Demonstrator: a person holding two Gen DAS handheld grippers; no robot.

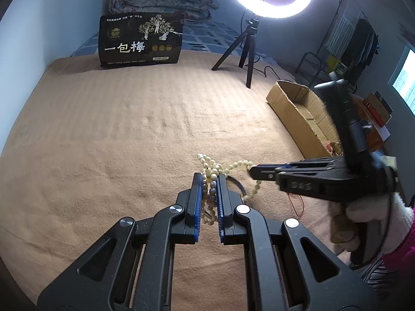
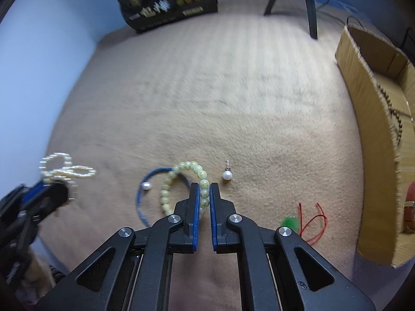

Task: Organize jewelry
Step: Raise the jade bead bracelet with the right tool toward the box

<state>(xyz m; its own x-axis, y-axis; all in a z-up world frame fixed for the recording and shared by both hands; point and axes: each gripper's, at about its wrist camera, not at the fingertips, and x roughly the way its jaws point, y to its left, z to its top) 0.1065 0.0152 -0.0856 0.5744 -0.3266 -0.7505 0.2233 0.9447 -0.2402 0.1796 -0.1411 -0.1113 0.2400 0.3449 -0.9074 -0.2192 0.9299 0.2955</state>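
Cardboard box (image 2: 373,83) at the right edge of the tan blanket (image 2: 233,90) already holds a dark bead chain; most pieces remain outside it. My left fingers (image 1: 209,181), angled down, pinch a bunch of cream and mauve bead strands (image 1: 210,178). My right fingers (image 2: 204,194), pitched steeper, are closed on the yellow-green bead bracelet (image 2: 181,171). Blue bangle (image 2: 141,202), pearl earring (image 2: 227,175), green pendant on red cord (image 2: 290,221) lie loose nearby.

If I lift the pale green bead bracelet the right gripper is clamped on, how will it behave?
The pale green bead bracelet is strung round beads, so it will probably sag into a hanging loop. The right gripper pinches only two or three smooth beads, so they might slip.
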